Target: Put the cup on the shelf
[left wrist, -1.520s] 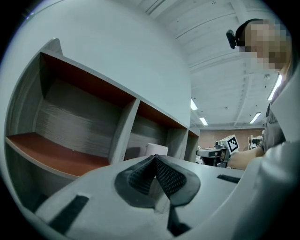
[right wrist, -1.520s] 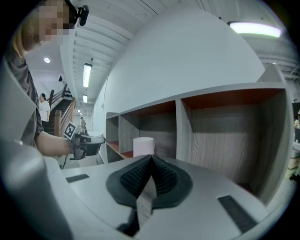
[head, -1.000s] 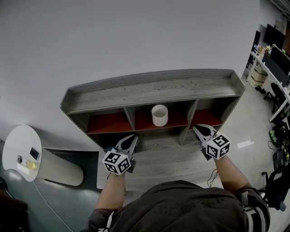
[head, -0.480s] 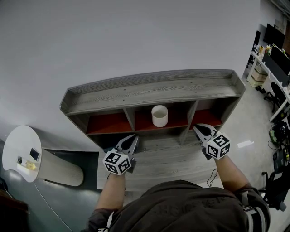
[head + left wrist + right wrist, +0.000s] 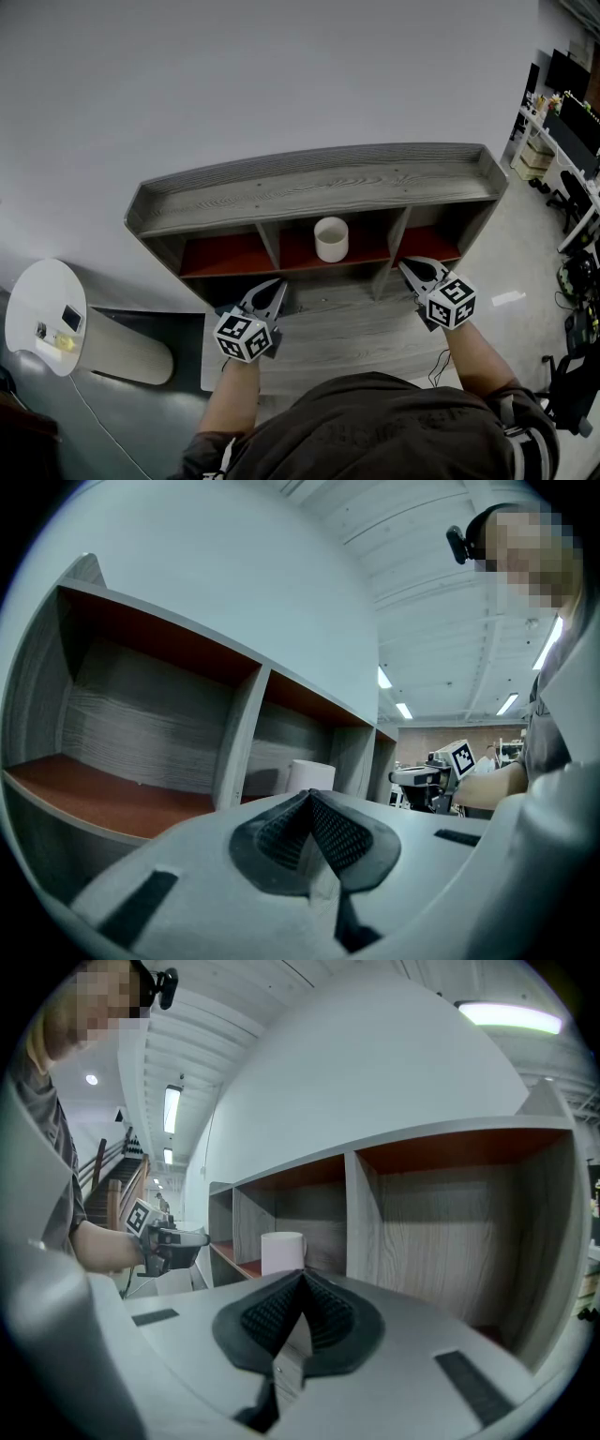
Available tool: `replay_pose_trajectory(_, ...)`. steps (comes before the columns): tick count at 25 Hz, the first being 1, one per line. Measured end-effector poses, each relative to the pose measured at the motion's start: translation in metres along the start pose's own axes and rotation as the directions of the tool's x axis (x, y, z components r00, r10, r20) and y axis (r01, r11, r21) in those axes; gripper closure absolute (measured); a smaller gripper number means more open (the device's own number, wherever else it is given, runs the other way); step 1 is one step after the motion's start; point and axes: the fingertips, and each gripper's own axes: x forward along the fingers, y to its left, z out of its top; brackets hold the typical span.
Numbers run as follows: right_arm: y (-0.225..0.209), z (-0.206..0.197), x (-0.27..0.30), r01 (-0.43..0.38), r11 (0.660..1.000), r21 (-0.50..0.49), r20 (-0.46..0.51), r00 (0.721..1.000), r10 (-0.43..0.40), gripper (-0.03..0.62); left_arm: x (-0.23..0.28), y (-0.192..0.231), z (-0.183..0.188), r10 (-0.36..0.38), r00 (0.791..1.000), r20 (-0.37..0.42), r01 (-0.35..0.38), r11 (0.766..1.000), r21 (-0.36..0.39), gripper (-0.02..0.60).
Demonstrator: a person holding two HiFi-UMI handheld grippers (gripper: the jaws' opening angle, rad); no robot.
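Plain grey wall (image 5: 281, 75), round white side table (image 5: 37, 291), office desks (image 5: 551, 141) at right

Finishes: shelf (image 5: 319, 183), cup (image 5: 330, 238), left claw (image 5: 278, 282), right claw (image 5: 405, 264), surface (image 5: 361, 328).
Shelf: grey board with a printed-looking wood grain, matt, grain running lengthwise on the top and dividers; compartment floors (image 5: 225, 255) red-brown, smooth, plain, low sheen. Cup: white, smooth, unmarked, matt to faint sheen; ceramic or plastic cannot be told. Claws: shells of pale grey plastic, smooth and matt, with dull black inset strips; pads (image 5: 342, 836) black, rubber-like, finely cross-hatched. Cube (image 5: 242, 337): matt faces with black-and-white squares. Surface: grey wood-grain board, matt, like the shelf. Wall (image 5: 281, 75): plain, pale, smooth, matt.
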Motion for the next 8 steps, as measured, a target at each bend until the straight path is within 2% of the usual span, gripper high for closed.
replay_pose_trajectory(8, 0.0021, 0.0001, -0.0013, -0.004, 1.000, -0.012, -0.005, 1.000, 0.004, 0.605, -0.0025, -0.0011, 0.0004, 0.004, 1.000, -0.004, -0.004, 1.000, 0.004, 0.578)
